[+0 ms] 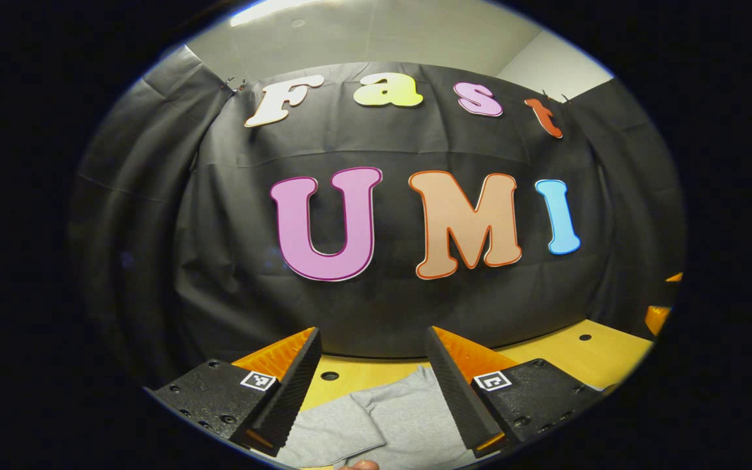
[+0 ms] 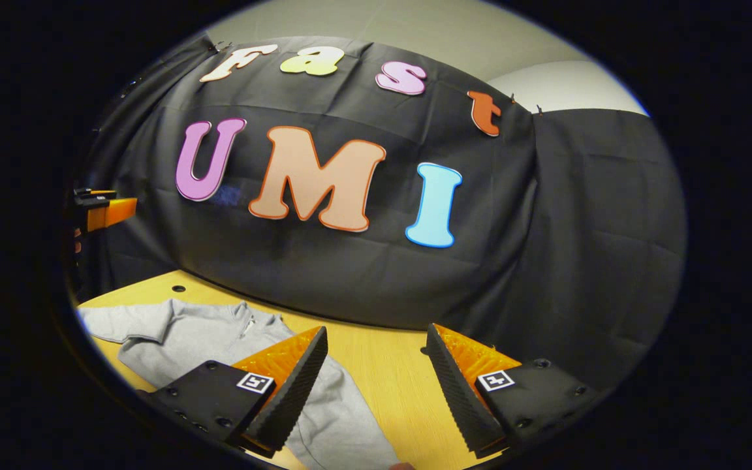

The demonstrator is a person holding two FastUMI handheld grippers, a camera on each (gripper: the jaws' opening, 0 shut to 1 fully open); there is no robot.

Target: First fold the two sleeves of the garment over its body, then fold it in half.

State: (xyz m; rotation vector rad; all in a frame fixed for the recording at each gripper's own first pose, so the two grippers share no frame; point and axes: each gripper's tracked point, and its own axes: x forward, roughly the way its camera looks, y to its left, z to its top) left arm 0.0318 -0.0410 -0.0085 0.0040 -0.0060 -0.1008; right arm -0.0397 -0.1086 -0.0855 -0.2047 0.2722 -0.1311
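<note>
A grey long-sleeved garment (image 2: 206, 336) lies flat on the wooden table (image 2: 389, 365), its collar toward the back wall. In the right gripper view one sleeve reaches out to the left and the other runs down under my left finger. My right gripper (image 2: 376, 329) hangs open above the table, to the right of the garment, holding nothing. In the left gripper view the grey garment (image 1: 389, 418) lies below and between the fingers of my left gripper (image 1: 373, 333), which is open, raised and not touching the cloth.
The table (image 1: 565, 356) has small round holes (image 1: 329, 376) and ends at the black cloth wall behind. An orange part of the other gripper (image 1: 658, 318) shows at the right edge of the left gripper view. The left gripper (image 2: 105, 210) hovers at the far left of the right gripper view.
</note>
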